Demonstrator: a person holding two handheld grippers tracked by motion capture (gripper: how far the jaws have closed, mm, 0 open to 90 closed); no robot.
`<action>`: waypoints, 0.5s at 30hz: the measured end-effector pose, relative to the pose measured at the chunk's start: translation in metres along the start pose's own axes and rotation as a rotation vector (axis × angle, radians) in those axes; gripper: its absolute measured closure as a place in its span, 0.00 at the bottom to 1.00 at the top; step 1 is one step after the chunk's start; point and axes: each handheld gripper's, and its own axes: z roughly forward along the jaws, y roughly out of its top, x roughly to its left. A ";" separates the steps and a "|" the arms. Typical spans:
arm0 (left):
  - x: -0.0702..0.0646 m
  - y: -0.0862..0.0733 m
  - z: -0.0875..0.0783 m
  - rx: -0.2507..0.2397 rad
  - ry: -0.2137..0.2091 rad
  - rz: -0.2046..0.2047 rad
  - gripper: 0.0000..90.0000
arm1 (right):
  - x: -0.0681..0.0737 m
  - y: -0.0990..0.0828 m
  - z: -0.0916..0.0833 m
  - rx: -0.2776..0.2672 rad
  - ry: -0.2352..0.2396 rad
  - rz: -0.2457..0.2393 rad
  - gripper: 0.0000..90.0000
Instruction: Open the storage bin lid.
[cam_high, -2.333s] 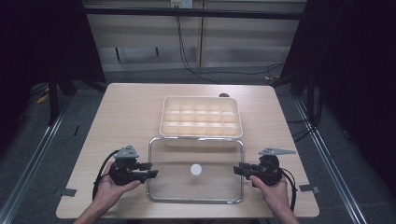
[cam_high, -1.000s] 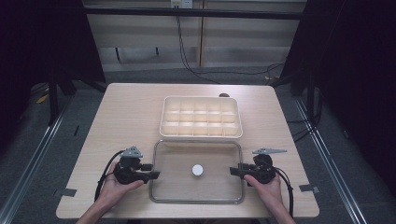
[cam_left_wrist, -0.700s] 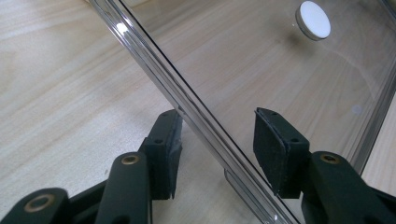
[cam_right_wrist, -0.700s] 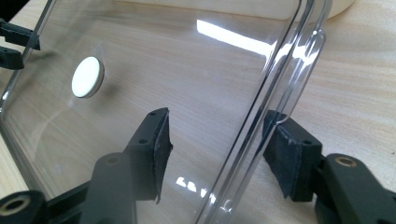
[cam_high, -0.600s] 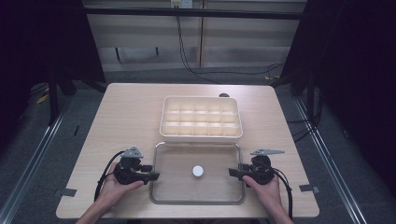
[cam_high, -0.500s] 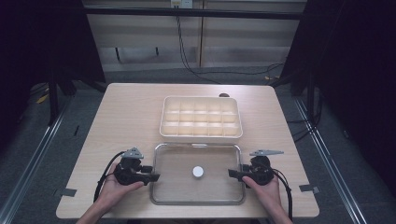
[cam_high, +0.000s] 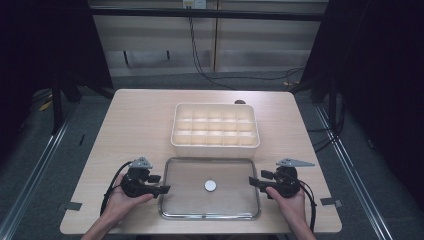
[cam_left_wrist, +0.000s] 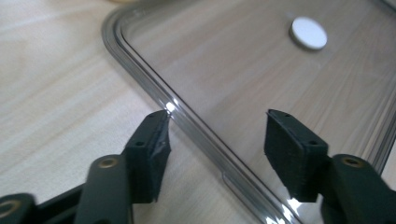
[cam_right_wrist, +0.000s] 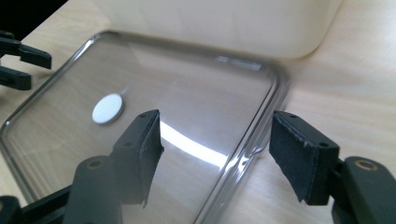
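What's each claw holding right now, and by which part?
Nothing. Both claws have just been opening. The left claw straddles the left edge of the clear lid and the right claw its right edge, pads off it. The lid lies flat on the table.

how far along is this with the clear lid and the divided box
Done: the clear lid lies flat on the table, in front of the uncovered divided box. In hand: nothing; the left gripper and right gripper have just been opening, straddling the lid's side edges. Left: drawing the grippers clear.

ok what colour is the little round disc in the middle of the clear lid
White. The disc shows best in the left gripper view, on the clear lid.
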 end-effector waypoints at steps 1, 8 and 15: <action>0.000 0.000 -0.002 -0.016 0.007 0.001 0.42 | 0.001 0.001 -0.004 -0.012 -0.001 -0.013 0.36; 0.002 -0.006 -0.031 -0.118 0.050 -0.020 0.37 | 0.005 0.006 -0.039 -0.113 -0.060 -0.074 0.30; 0.008 -0.023 -0.055 -0.161 0.125 -0.074 0.31 | -0.002 -0.001 -0.062 -0.153 -0.101 -0.057 0.27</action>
